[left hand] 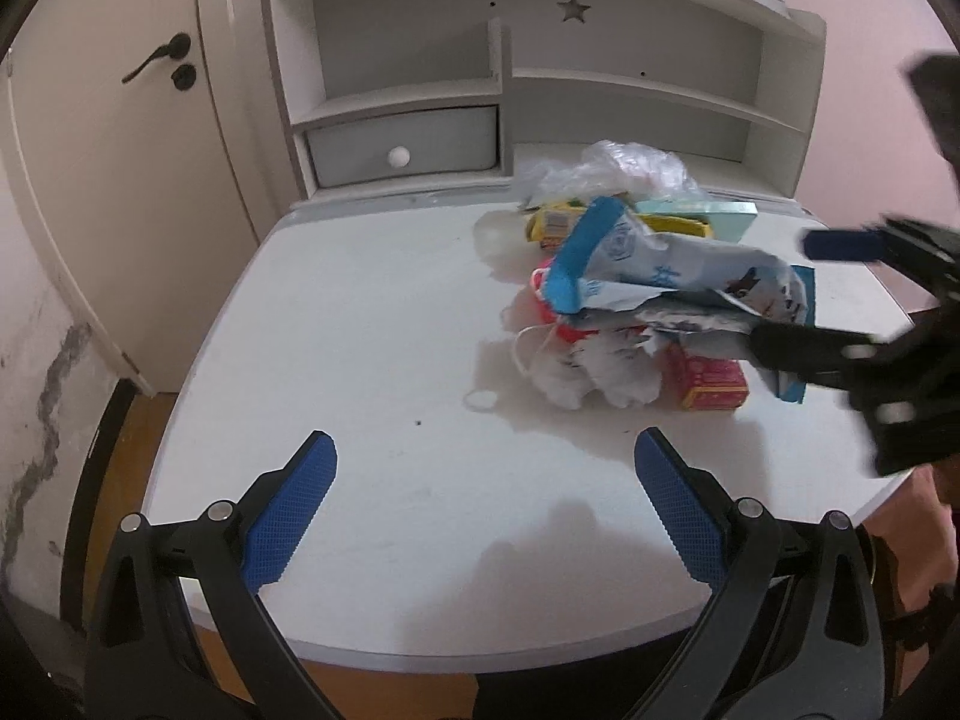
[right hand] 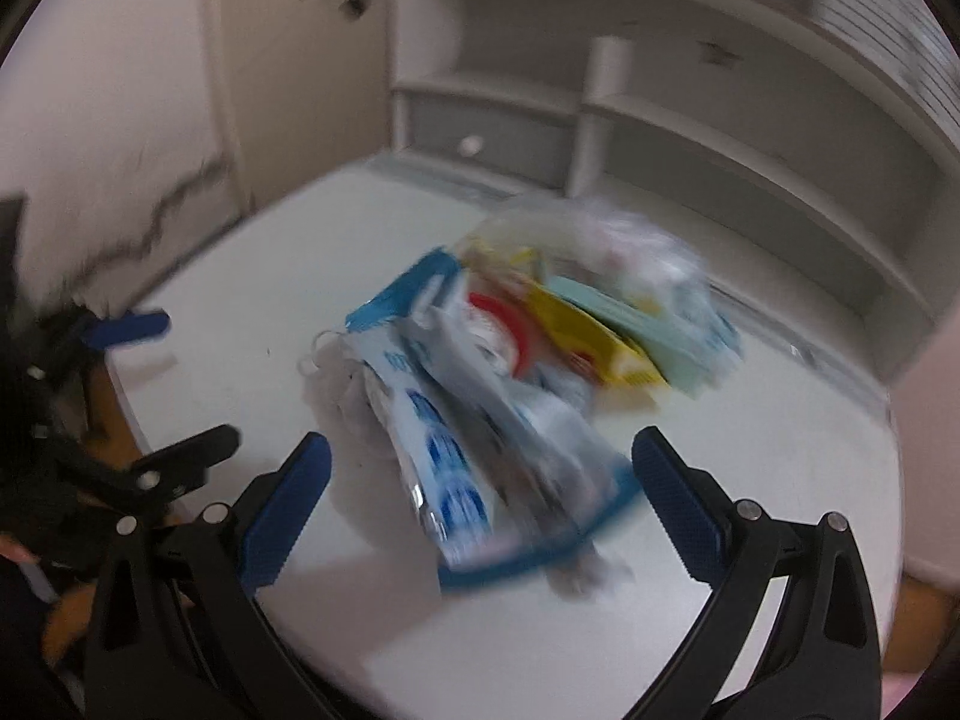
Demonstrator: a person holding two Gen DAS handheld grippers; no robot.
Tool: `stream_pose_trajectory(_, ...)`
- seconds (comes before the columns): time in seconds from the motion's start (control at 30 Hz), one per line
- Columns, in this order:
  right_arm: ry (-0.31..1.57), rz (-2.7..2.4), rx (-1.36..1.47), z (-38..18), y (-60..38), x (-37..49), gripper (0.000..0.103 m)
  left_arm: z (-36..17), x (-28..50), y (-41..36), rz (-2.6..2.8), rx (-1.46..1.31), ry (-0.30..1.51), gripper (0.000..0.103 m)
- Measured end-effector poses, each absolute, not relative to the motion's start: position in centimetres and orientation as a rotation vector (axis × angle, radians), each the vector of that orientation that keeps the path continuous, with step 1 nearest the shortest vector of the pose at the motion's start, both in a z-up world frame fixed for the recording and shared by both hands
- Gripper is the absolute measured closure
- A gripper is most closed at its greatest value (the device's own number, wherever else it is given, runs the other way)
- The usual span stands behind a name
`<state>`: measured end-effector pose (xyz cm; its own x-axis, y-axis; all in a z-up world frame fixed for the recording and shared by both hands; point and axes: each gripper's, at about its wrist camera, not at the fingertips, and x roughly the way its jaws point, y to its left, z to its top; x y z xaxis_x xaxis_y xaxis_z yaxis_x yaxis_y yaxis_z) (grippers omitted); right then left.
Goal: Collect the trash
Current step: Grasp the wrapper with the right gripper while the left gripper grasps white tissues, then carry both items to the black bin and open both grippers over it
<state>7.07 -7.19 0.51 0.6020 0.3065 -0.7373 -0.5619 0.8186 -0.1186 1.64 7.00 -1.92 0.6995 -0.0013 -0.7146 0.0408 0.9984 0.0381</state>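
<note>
— How far along would you say this is?

— Barely begun, by my guess. The trash pile (left hand: 636,294) sits in one heap on the white desk (left hand: 360,360), toward the far right side, just in front of the shelf unit (left hand: 540,78). Nothing looks carried off, and I see no bin or bag to take it.

— And the grippers?

— The left gripper (left hand: 486,504) hangs over the bare near part of the desk, its blue pads spread wide with nothing between them, well apart from the heap. The right gripper (right hand: 480,498) is also spread wide, right up against the near edge of the pile; the blue-and-white wrapper (right hand: 438,444) lies between its fingers, but they aren't closed on it.

— What's in the heap?

— Mostly light, floppy stuff. That long blue-and-white wrapper is draped over the top, crumpled white tissue (left hand: 594,372) is at the front, a small red box (left hand: 711,381) beside it, and a yellow box (left hand: 558,225) and a pale teal box (left hand: 702,216) sit further back, with clear plastic (left hand: 618,168) bunched behind. The right wrist view is blurred, so I can't give finer detail.

— So what's left?

— All of it, I think: every piece is yet to be picked up.
</note>
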Motion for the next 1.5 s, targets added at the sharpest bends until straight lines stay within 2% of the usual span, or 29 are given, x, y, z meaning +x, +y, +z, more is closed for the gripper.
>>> stream_pose_trajectory(0.03,0.782,0.513,-0.419,0.1,-6.1,7.6,0.006,-2.0,1.6,7.2,-0.026,0.05,0.796,0.006)
stream_pose_trajectory(0.1,0.78,0.511,-0.519,-0.5,-4.5,8.1,0.019,-2.1,1.5,7.5,-0.034,0.049,0.797,0.006)
stream_pose_trajectory(0.13,0.781,0.509,-0.561,-0.7,-3.9,8.3,0.04,-2.1,1.5,7.6,-0.036,0.048,0.798,0.006)
stream_pose_trajectory(0.17,0.784,0.505,-0.578,-0.8,-3.7,8.5,0.066,-2.2,1.6,7.6,-0.038,0.045,0.799,0.006)
stream_pose_trajectory(0.2,0.787,0.505,-0.57,-0.6,-3.8,8.7,0.073,-2.3,1.7,7.7,-0.045,0.037,0.806,0.006)
stream_pose_trajectory(0.27,0.775,0.507,-0.505,0.3,-4.8,8.7,0.079,-2.5,2.0,7.8,-0.061,0.02,0.823,0.006)
stream_pose_trajectory(0.5,0.689,0.511,-0.199,4.4,-10.9,7.7,0.083,-3.3,5.0,5.6,-0.141,0.015,0.86,0.006)
stream_pose_trajectory(0.77,0.68,0.469,-0.046,4.5,-16.9,4.0,0.083,-4.4,9.7,3.2,-0.173,-0.001,0.895,0.007)
stream_pose_trajectory(0.83,0.681,0.451,-0.023,4.0,-18.1,3.2,0.083,-5.1,10.2,3.0,-0.173,-0.02,0.932,0.018)
stream_pose_trajectory(0.87,0.681,0.44,-0.013,3.8,-18.7,2.8,0.083,-5.2,10.2,2.9,-0.17,-0.017,0.942,0.042)
stream_pose_trajectory(0.97,0.677,0.402,0.013,3.1,-20.5,1.8,0.083,-5.0,9.4,3.3,-0.161,-0.031,0.938,0.048)
stream_pose_trajectory(1.27,0.667,0.29,0.124,1.7,-27.4,-0.8,0.083,-0.6,3.9,3.7,-0.164,-0.014,0.84,0.049)
stream_pose_trajectory(1.37,0.654,0.189,0.184,1.3,-31.8,-2.4,0.083,0.7,3.2,0.0,-0.247,0.009,0.812,0.049)
stream_pose_trajectory(1.5,0.634,0.003,0.287,-0.1,-39.4,-5.6,0.083,2.4,1.9,-9.5,-0.473,0.074,0.757,0.049)
